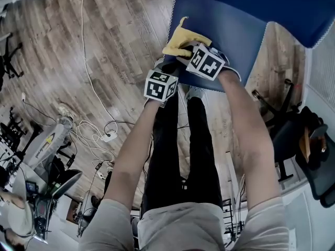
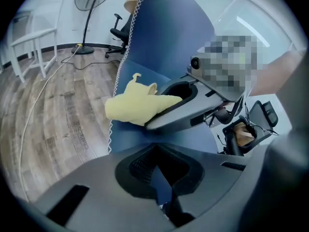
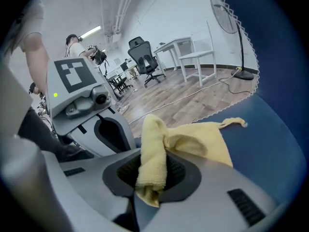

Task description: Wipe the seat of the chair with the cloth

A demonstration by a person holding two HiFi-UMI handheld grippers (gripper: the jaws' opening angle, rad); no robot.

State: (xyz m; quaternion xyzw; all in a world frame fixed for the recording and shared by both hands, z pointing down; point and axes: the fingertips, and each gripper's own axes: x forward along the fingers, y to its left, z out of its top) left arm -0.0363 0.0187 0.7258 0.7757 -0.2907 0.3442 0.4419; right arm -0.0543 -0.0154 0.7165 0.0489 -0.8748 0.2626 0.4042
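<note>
Now, far left: wooden floor (image 1: pixel 63 41) with a white cable (image 1: pixel 89 72) trailing across it, well apart from the action. Next in, the left gripper (image 2: pixel 159 177) hangs at the near left corner of the seat. Its jaws stand a narrow gap apart with nothing between them, just blue fabric showing through. Just beside it, the yellow cloth (image 1: pixel 183 42) sits on that same corner of the chair seat (image 1: pixel 233 33), one end bunched and the rest spread on the blue. The right gripper (image 3: pixel 152 172) has the bunched end pinched firmly between its jaws, low over the seat.

So where are we? The cloth is on the seat and gripped, so the wiping looks under way or about to start, but it covers only this one corner. The wide stretch of blue toward the backrest (image 1: pixel 272 1) and across to the right looks like the work left. Nothing here shows which parts are already wiped.

Room to move: plenty ahead and to the right across the seat. The white-stitched left edge (image 1: pixel 173 12) is just beside the cloth, so a stroke that way would run off. The backrest closes the far side, and a dark office chair (image 1: pixel 306 140) stands near on the right, beyond the seat's edge.
</note>
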